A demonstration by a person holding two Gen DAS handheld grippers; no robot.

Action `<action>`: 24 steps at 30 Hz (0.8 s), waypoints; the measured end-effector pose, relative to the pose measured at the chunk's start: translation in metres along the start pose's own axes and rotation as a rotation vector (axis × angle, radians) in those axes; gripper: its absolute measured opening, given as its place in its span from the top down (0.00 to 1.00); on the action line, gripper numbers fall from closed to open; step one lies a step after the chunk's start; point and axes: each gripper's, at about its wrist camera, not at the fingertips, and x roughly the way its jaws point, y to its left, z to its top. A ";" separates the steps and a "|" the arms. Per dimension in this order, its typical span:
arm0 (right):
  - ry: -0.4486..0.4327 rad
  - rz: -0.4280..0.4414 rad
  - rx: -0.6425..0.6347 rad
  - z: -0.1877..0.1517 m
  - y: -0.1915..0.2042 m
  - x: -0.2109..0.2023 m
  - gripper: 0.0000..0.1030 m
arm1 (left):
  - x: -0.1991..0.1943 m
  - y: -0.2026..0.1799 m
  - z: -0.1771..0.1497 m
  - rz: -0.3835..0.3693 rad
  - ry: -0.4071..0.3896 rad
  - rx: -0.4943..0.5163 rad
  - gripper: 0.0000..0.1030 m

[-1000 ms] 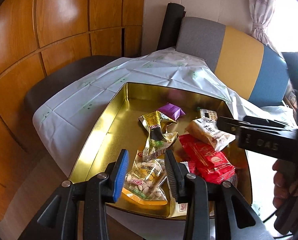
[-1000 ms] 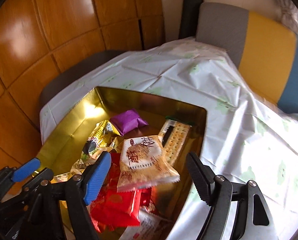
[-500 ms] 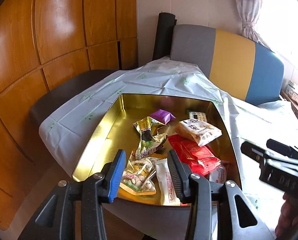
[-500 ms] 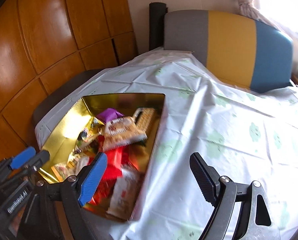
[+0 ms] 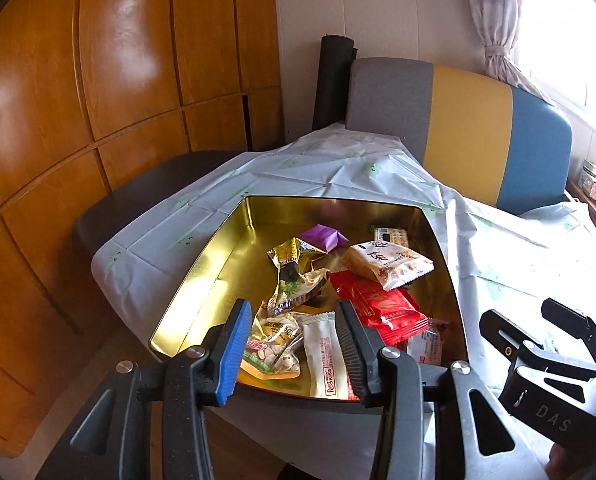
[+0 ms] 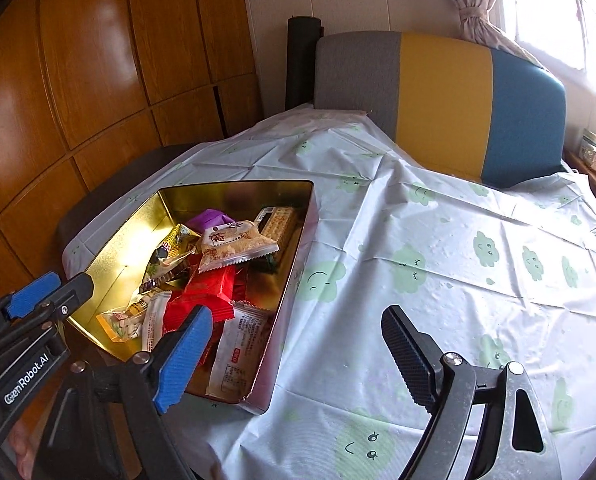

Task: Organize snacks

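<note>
A gold tin [image 5: 202, 280] lies on the tablecloth with several snack packets in it: a purple packet [image 5: 324, 237], a beige cracker packet [image 5: 386, 262], red packets [image 5: 378, 304], a bag of pale nuts [image 5: 272, 344] and a white stick packet [image 5: 326, 356]. My left gripper [image 5: 292, 320] hovers open above the tin's near edge, holding nothing. My right gripper [image 6: 296, 316] is to the right of the tin [image 6: 298, 248], above the cloth. Its jaws are opening, with nothing between them.
A white tablecloth [image 6: 458, 260] printed with green clouds covers the table. A grey, yellow and blue chair back [image 6: 438, 96] stands behind it. A dark seat [image 5: 138, 200] and a wooden panelled wall [image 5: 98, 80] are at the left. The table edge runs just below the tin.
Both grippers have drawn back from the tin. The right one has swung to the right over the cloth and spread its jaws wider. The left jaws have widened a little.
</note>
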 end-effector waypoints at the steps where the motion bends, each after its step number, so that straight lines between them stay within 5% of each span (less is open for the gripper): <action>1: 0.000 0.000 0.000 0.000 0.000 -0.001 0.15 | 0.000 0.000 0.000 0.002 -0.002 0.001 0.57; 24: -0.002 -0.005 -0.021 -0.002 0.009 -0.001 0.14 | -0.002 0.008 0.001 -0.015 -0.010 -0.028 0.57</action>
